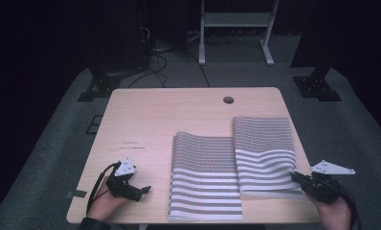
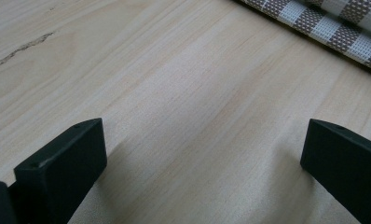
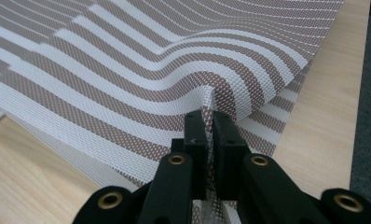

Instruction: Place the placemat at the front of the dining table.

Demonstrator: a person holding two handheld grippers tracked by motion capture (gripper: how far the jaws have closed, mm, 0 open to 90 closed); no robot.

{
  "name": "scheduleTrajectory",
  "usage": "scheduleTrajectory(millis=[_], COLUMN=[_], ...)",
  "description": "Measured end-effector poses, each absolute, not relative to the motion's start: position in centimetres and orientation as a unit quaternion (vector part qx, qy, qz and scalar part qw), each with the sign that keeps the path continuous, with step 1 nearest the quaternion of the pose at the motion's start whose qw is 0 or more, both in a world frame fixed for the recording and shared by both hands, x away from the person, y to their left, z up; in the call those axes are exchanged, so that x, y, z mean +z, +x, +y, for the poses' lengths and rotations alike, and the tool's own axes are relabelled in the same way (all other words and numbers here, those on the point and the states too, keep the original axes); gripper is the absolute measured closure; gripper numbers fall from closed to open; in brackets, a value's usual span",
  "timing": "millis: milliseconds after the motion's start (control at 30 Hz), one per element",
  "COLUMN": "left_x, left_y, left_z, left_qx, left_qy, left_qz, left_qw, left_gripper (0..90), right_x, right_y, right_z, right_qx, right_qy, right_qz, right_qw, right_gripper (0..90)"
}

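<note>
Two brown-and-white striped woven mats lie on the pale wooden table [image 1: 145,120]. The right mat [image 1: 265,153] overlaps the edge of the left mat [image 1: 205,179]. My right gripper [image 1: 296,176] is shut on the near right edge of the right mat [image 3: 141,74], and the pinched weave buckles up in a ridge between the jaws. My left gripper [image 1: 144,189] rests on the table at the near left, open, with bare wood between its jaws. In the left gripper view a corner of the left mat [image 2: 333,23] lies beyond them.
A round cable hole [image 1: 228,100] sits near the table's far edge. The table's right edge [image 3: 360,70] runs close beside the held mat. Beyond the table stand a white frame [image 1: 236,28] and cables [image 1: 155,62] on the grey floor.
</note>
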State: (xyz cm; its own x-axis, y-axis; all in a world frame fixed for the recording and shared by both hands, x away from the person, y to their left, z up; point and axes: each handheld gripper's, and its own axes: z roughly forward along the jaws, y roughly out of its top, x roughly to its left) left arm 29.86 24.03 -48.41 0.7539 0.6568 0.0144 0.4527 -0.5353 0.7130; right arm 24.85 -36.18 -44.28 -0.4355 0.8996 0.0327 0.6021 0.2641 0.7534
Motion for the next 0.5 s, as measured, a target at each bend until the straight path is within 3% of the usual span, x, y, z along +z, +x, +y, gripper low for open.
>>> scheduleTrajectory(millis=[500], left_x=[-48.4], left_y=[29.9], left_z=[23.9], left_qx=[0.143], left_qy=[0.864], left_qz=[0.323], left_qw=[0.359], left_gripper=[0.0], right_x=[-41.3], right_y=[26.3], right_z=[-33.1], right_qx=[0.424], right_qy=[0.440], right_qz=[0.761], right_qw=[0.216], right_gripper=[85.9])
